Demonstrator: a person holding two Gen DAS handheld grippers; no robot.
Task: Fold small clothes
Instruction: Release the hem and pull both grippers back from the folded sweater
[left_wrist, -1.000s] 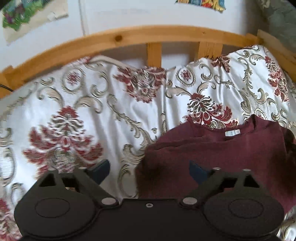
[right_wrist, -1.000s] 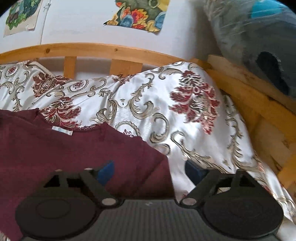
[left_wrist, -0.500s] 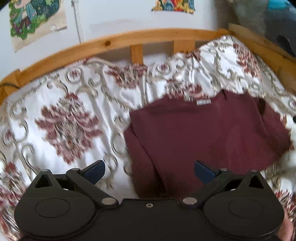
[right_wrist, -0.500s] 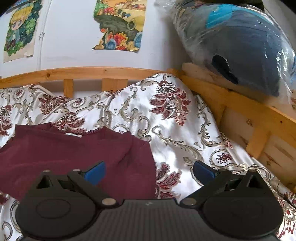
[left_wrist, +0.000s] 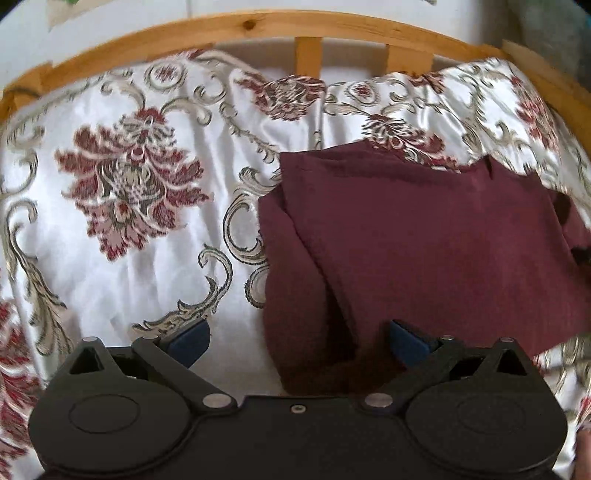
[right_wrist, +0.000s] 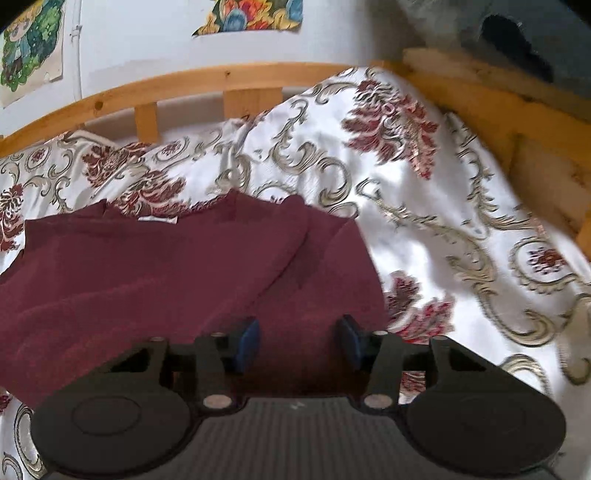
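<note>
A small maroon shirt lies flat on the floral bedspread, neckline towards the headboard. My left gripper hovers low over the shirt's left edge, open wide, one fingertip over the bedspread and the other over the cloth. In the right wrist view the same shirt shows a white neck label and a folded right side. My right gripper is over that right side. Its jaws are closing, about half apart. Maroon cloth lies in the gap, and the pads do not press it.
A curved wooden bed rail with slats runs behind the bedspread, and a wooden side rail stands at the right. Pictures hang on the white wall. A dark plastic-wrapped bundle sits at the upper right.
Both grippers have come down closer to the shirt. The right gripper's jaws have narrowed from wide apart to about half. The left gripper's jaws stay wide.
</note>
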